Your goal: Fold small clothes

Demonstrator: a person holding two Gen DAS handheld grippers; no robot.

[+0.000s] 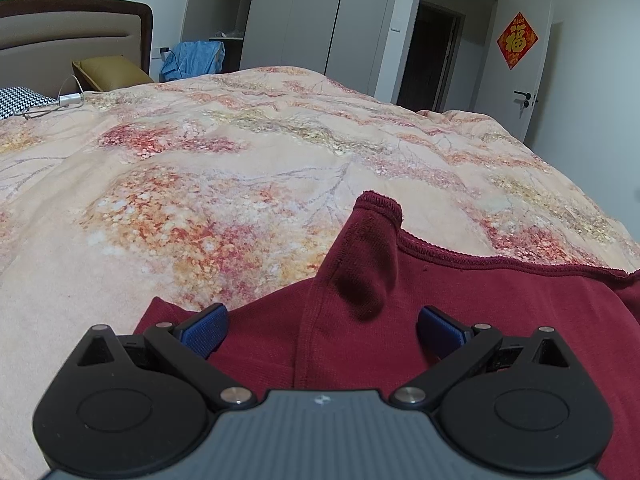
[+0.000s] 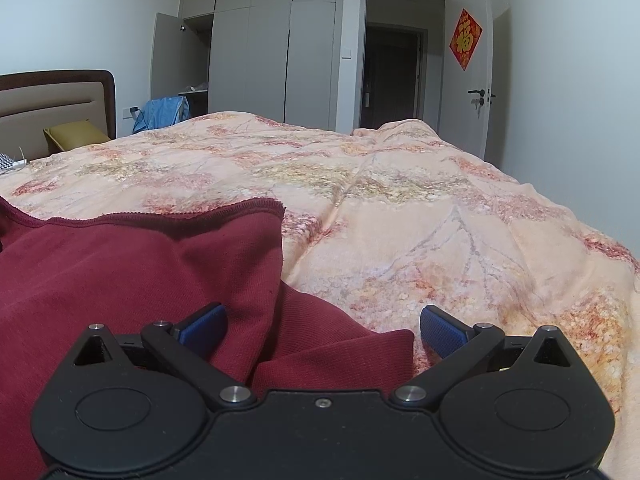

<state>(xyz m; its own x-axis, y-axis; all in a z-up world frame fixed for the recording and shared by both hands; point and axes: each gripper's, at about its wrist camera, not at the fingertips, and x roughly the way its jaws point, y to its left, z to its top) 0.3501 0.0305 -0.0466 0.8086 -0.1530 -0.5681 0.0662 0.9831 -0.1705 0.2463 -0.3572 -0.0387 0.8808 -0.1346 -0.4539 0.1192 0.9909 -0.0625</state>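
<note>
A dark red knit garment [image 1: 460, 312] lies on a floral peach bedspread [image 1: 240, 168]. In the left wrist view its left part fills the lower right, with a strap or corner sticking up. My left gripper [image 1: 322, 330] is open, its blue pads wide apart just above the cloth, holding nothing. In the right wrist view the garment [image 2: 140, 272] fills the lower left, its hemmed top edge raised and a folded flap below. My right gripper [image 2: 322, 330] is open over the garment's right edge, one pad over cloth, the other over the bedspread [image 2: 440, 220].
A headboard [image 1: 72, 32], a mustard pillow [image 1: 112, 74] and a charger cable [image 1: 68, 100] are at the far left. A blue cloth [image 1: 196, 58] hangs beyond the bed. Grey wardrobes [image 2: 272, 52] and an open doorway [image 2: 394, 76] stand behind.
</note>
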